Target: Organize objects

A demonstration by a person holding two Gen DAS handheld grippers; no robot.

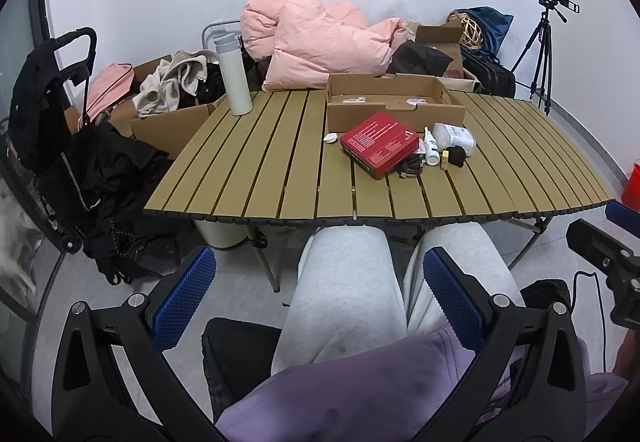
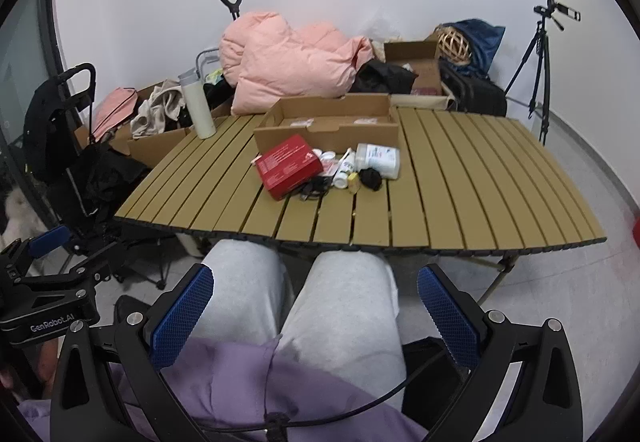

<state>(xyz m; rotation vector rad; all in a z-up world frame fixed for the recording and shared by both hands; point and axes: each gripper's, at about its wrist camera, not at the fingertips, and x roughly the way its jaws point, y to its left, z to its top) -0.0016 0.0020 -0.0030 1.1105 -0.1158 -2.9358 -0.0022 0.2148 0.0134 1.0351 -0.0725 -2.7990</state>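
A red box (image 1: 380,143) (image 2: 289,166) lies on the slatted table (image 1: 280,170) (image 2: 480,182) in front of an open cardboard tray (image 1: 394,102) (image 2: 328,126). Beside it lie a white packet (image 1: 456,136) (image 2: 378,160), a small white bottle (image 1: 430,148) (image 2: 343,172), a black bundle (image 1: 456,155) (image 2: 370,178), black cables (image 1: 412,167) (image 2: 314,188) and a white cap (image 1: 331,138). My left gripper (image 1: 318,294) and right gripper (image 2: 314,312) are open and empty, held low over the person's lap, well short of the table.
A white tumbler (image 1: 234,76) (image 2: 198,106) stands at the table's far left. A pink down jacket (image 1: 320,42), boxes of clothes (image 1: 172,102), bags and a trolley (image 1: 60,102) crowd behind and left. A tripod (image 1: 540,46) stands right.
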